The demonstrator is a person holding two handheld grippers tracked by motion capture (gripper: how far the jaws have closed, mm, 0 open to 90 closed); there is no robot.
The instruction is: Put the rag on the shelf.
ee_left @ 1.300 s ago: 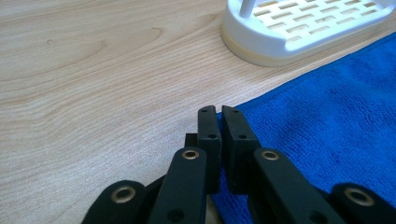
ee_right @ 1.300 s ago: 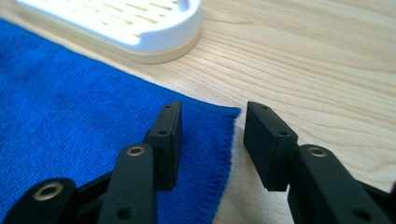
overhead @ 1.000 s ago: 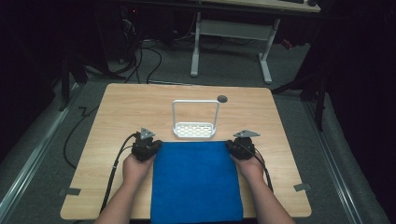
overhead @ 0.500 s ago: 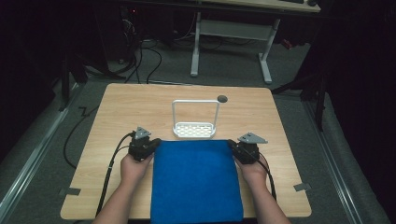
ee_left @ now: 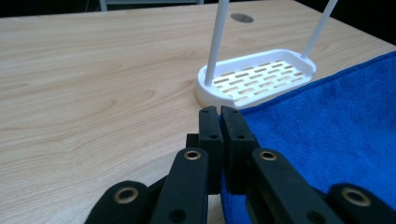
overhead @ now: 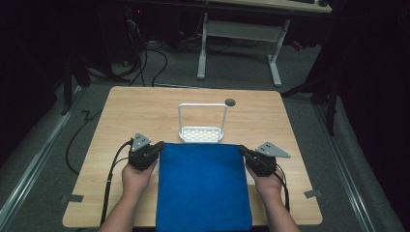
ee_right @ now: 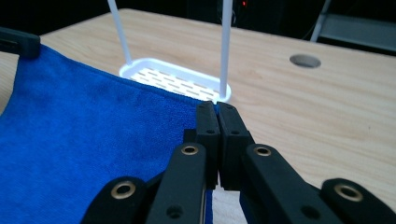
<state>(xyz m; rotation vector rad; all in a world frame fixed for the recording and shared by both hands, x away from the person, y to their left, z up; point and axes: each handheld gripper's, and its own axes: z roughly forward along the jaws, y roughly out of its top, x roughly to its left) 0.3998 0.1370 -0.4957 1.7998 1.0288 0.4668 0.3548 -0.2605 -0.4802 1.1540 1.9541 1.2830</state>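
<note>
We hold the left gripper (overhead: 155, 148) at the far left corner of the blue towel (overhead: 203, 186), its jaws pressed together on the cloth's edge (in the left gripper view (ee_left: 220, 122) a sliver of blue shows between the pads). The right gripper (overhead: 244, 153) pinches the far right corner the same way, and in the right gripper view (ee_right: 218, 117) the towel (ee_right: 93, 140) spreads away to the left of its closed jaws. Between our two grippers the towel lies stretched out flat, reaching from them back to the near edge of the wooden table (overhead: 145, 111). Just beyond both grippers, touching or nearly touching the towel's far edge, stands a white slotted tray (overhead: 202, 134) with a tall wire hoop. Farther out from the right gripper we see a round cable hole (overhead: 230, 102) in the tabletop. Around the table the room is dark, with grey carpet, loose cables (overhead: 145, 63) and a white-legged desk (overhead: 237, 43) past the far edge.
</note>
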